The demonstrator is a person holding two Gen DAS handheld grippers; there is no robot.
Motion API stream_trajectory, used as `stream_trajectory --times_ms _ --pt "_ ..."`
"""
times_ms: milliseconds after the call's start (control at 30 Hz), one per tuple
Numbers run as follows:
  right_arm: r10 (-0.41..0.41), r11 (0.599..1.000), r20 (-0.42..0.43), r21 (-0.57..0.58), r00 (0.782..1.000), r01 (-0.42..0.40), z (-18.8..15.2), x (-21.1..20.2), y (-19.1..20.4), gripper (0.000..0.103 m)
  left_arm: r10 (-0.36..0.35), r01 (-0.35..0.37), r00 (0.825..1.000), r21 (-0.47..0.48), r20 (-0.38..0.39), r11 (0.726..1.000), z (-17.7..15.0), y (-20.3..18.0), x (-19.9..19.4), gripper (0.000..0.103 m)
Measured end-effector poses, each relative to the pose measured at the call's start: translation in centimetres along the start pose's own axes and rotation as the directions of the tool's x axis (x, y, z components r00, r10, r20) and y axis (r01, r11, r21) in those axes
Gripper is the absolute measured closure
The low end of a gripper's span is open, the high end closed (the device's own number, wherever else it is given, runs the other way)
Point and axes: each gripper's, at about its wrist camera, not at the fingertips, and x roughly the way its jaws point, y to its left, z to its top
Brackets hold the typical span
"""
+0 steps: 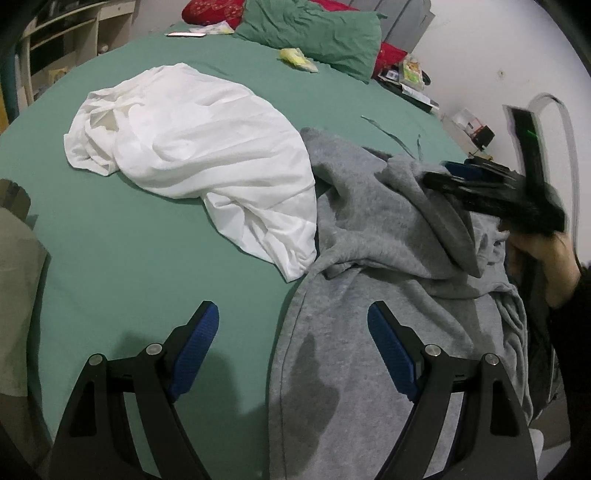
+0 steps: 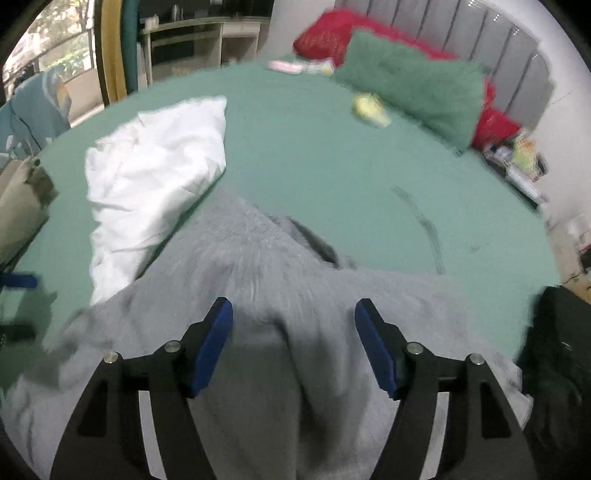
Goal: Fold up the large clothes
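This is a bedroom in somebody's home. A wide bed with a green sheet (image 1: 147, 236) fills nearly the whole view. Up at twelve o'clock a green pillow (image 1: 314, 33) leans on red cushions (image 2: 332, 37) against a grey padded headboard (image 2: 498, 48). Pale shelving (image 2: 192, 40) stands at eleven o'clock, beside a window (image 2: 55, 48). At two o'clock, small clutter (image 1: 410, 74) crowds the white wall.
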Motion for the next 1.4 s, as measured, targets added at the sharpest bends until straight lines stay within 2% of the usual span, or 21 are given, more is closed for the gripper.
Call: stream_trajectory --times_ms 33,67,167,267,333,400,467,500,533,600,700,767,867,967,1000,1100,1133,1200,1233,1300,1400 --pt "0.017 1.0 -0.019 0.005 1.0 -0.017 0.2 0.8 -0.2 0.08 -0.005 0.005 1.0 -0.004 -0.004 1.0 0.1 0.0 0.2 0.017" --pt "-0.02 1.0 -0.032 0.018 0.999 0.021 0.4 1.1 -0.7 0.092 -0.008 0.008 1.0 -0.007 -0.007 1.0 0.1 0.0 0.2 0.017" --pt "-0.112 0.989 0.083 0.106 0.99 0.103 -1.0 -2.8 -1.8 0.092 -0.034 0.034 0.999 -0.017 -0.019 0.999 0.1 0.1 0.2 0.017" --pt "-0.236 0.962 0.17 0.179 0.957 0.205 -4.7 -9.6 -3.4 0.092 -0.045 0.045 0.999 -0.023 -0.013 0.999 0.0 0.3 -0.3 0.017" --pt "-0.28 0.949 0.173 0.202 0.944 0.244 -7.0 -12.0 -3.8 0.092 -0.048 0.047 0.999 -0.031 -0.015 0.998 -0.2 0.5 -0.5 0.017" --pt "-0.314 0.932 0.141 0.232 0.939 0.277 -11.0 -14.0 -3.4 0.092 -0.051 0.05 0.999 -0.036 -0.018 0.998 -0.4 0.5 -0.6 0.017" --pt "-0.295 0.932 0.11 0.252 0.949 0.26 -14.4 -14.5 -2.6 0.092 -0.048 0.048 0.999 -0.029 -0.023 0.998 -0.6 0.2 -0.7 0.017" --pt "-0.242 0.943 0.11 0.262 0.964 0.207 -16.6 -14.2 -1.8 0.092 -0.048 0.048 0.999 -0.021 -0.021 0.999 -0.8 -0.1 -0.8 0.017" --pt "-0.186 0.954 0.112 0.258 0.976 0.152 -17.8 -13.4 -1.5 0.091 -0.05 0.05 0.999 -0.012 -0.019 0.999 -1.0 -0.5 -0.9 0.017" --pt "-0.089 0.969 0.05 0.234 0.995 0.075 -20.5 -10.7 0.9 0.087 -0.056 0.056 0.998 0.002 -0.017 0.998 -1.3 -1.1 -1.0 0.017" --pt "-0.035 0.972 0.003 0.231 0.999 0.034 -22.0 -9.0 2.8 0.072 -0.06 0.06 0.998 0.031 -0.014 0.998 -1.8 -2.0 -0.9 0.017" --pt "-0.05 0.972 0.006 0.232 0.999 0.047 -21.7 -9.5 3.1 0.067 -0.051 0.052 0.999 0.058 -0.01 0.997 -2.1 -2.4 -0.8 0.017" --pt "-0.073 0.97 0.088 0.238 0.993 0.05 -20.1 -12.0 2.7 0.062 -0.043 0.043 0.999 0.07 -0.005 0.997 -2.2 -2.5 -0.7 0.017" --pt "-0.13 0.962 0.161 0.261 0.978 0.085 -18.0 -13.2 0.9 0.038 -0.046 0.046 0.999 0.061 -0.009 0.997 -2.1 -2.2 -0.6 0.017" --pt "-0.134 0.958 0.164 0.273 0.977 0.086 -17.7 -12.9 0.4 0.034 -0.045 0.046 0.999 0.059 -0.013 0.997 -2.1 -2.2 -0.5 0.017" --pt "-0.072 0.934 0.103 0.356 0.992 0.031 -18.4 -9.7 -1.7 0.033 -0.056 0.057 0.998 0.051 -0.024 0.997 -2.3 -2.1 -0.3 0.017" --pt "-0.001 0.915 0.057 0.403 0.998 -0.022 -19.1 -7.7 -2.3 0.033 -0.059 0.06 0.998 0.049 -0.029 0.997 -2.3 -2.1 -0.3 0.017" --pt "0.113 0.881 -0.038 0.465 0.993 -0.082 -20.5 -4.2 -2.1 0.033 -0.071 0.073 0.997 0.048 -0.037 0.996 -2.4 -2.1 -0.3 0.017" --pt "0.106 0.884 -0.063 0.462 0.992 -0.065 -21.3 -3.5 -1.3 0.033 -0.072 0.075 0.997 0.052 -0.04 0.996 -2.5 -2.2 -0.2 0.017" --pt "0.055 0.914 -0.04 0.405 0.998 -0.034 -21.7 -4.6 0.5 0.029 -0.068 0.071 0.997 0.064 -0.042 0.995 -2.8 -2.2 -0.3 0.017" --pt "0.043 0.915 -0.056 0.403 0.998 -0.017 -22.7 -5.7 2.0 0.027 -0.08 0.081 0.996 0.061 -0.03 0.995 -3.2 -1.9 -0.8 0.017"
